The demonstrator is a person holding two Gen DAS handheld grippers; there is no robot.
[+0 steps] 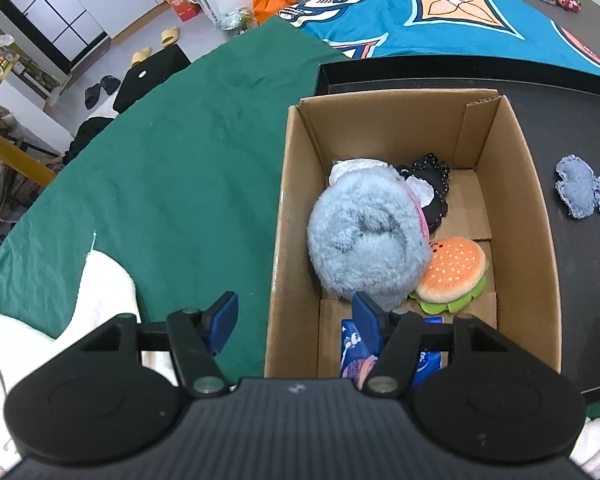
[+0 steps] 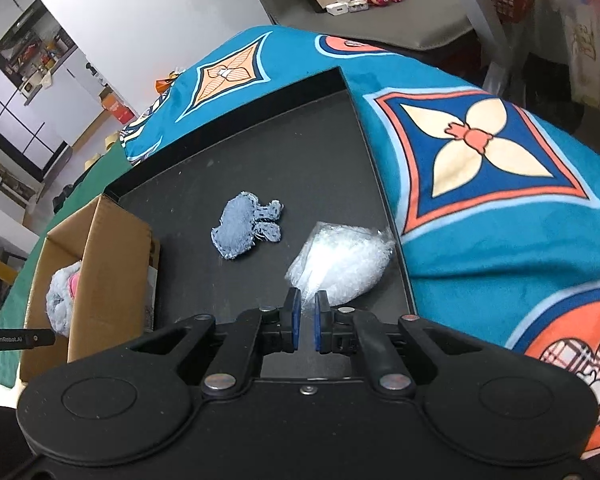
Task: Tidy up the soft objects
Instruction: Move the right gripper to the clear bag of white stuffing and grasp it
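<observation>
A cardboard box [image 1: 296, 216] stands on a black tray [image 1: 580, 120]. Inside it lie a fluffy blue plush [image 1: 364, 240], a burger plush [image 1: 452, 276], a black dotted soft item [image 1: 432, 184] and a blue packet [image 1: 356, 352]. My left gripper [image 1: 296, 316] is open and empty above the box's near left wall. A denim soft toy [image 2: 246, 230] and a clear plastic bag [image 2: 340, 264] lie on the tray [image 2: 300, 152]. My right gripper [image 2: 305, 316] hovers just before the bag, its jaws nearly closed and holding nothing. The denim toy also shows in the left wrist view [image 1: 580, 192].
A green cloth [image 1: 160, 184] covers the surface left of the box [image 2: 112, 264]. A teal patterned blanket [image 2: 500, 184] lies right of and behind the tray. A white towel [image 1: 60, 320] sits at the near left. Slippers and boxes lie on the floor beyond.
</observation>
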